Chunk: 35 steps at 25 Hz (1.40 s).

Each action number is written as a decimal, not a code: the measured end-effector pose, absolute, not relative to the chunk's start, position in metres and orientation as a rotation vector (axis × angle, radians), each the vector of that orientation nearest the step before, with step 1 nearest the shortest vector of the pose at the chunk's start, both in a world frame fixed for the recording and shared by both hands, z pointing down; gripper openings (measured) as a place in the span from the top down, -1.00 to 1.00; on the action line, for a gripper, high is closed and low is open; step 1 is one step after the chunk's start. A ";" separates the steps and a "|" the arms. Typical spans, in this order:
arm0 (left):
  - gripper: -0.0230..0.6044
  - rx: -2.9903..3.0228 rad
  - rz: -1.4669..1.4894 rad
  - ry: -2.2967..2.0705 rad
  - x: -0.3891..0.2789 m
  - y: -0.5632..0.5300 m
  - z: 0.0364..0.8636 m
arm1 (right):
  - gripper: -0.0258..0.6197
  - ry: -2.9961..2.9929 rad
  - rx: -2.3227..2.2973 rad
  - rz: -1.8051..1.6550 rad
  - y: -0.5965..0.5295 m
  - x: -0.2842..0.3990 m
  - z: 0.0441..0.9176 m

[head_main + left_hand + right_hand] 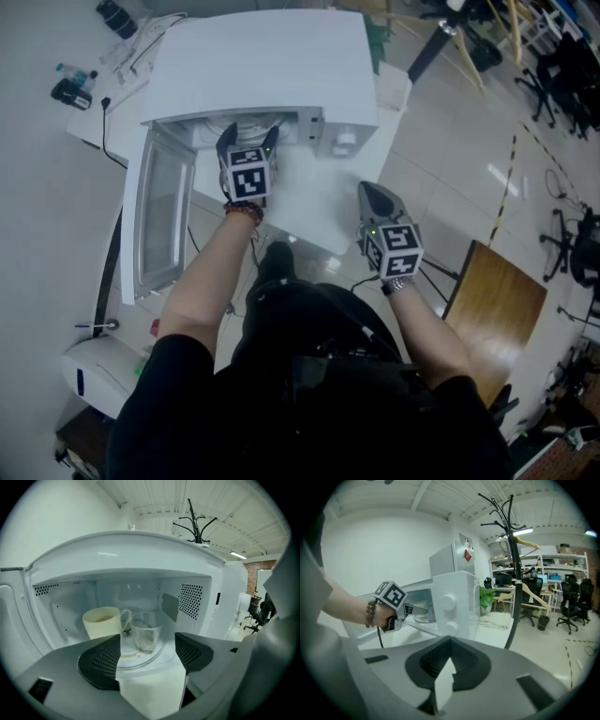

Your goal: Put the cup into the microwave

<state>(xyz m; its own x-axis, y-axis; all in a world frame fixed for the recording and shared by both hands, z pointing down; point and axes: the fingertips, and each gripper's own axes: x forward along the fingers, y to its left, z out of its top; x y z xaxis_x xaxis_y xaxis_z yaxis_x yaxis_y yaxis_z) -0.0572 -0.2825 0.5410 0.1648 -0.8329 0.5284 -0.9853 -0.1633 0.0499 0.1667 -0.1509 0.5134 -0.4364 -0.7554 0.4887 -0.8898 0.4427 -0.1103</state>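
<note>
The white microwave (272, 66) stands on a white table (309, 202) with its door (164, 211) swung open to the left. Inside it, a cream mug (101, 623) and a clear glass cup (146, 632) stand side by side on the turntable (140, 660). My left gripper (248, 136) is at the mouth of the oven, open, with nothing between its pads (98, 660); the glass stands beyond them. My right gripper (373, 197) hovers over the table's right part, shut and empty. In the right gripper view, the left gripper (393, 616) shows in front of the oven.
A wooden board (497, 291) lies on the floor at the right. A white appliance (89, 370) sits at the lower left. Cables and small items (75, 89) lie beside the microwave at the far left. A black coat stand (511, 550) and office chairs (572, 602) stand to the right.
</note>
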 end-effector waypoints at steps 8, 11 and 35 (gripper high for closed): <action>-0.22 2.057 0.519 -1.757 -0.064 -0.243 0.527 | 0.92 -2.379 1.353 0.469 -0.124 0.159 0.505; -0.22 2.062 0.516 -1.766 -0.066 -0.226 0.519 | 0.92 -2.398 1.331 0.460 -0.114 0.153 0.501; -0.21 2.178 0.450 -1.637 -0.094 -0.085 0.477 | 0.92 -2.470 1.258 0.391 -0.043 0.064 0.472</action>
<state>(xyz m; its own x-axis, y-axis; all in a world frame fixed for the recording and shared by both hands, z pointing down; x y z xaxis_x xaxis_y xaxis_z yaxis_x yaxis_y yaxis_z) -0.0944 -0.0854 0.4772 0.2714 -0.8411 0.4679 -0.9621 -0.2513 0.1063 0.0645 -0.0433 0.4722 -0.5501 -0.7230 0.4178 -0.8168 0.5701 -0.0889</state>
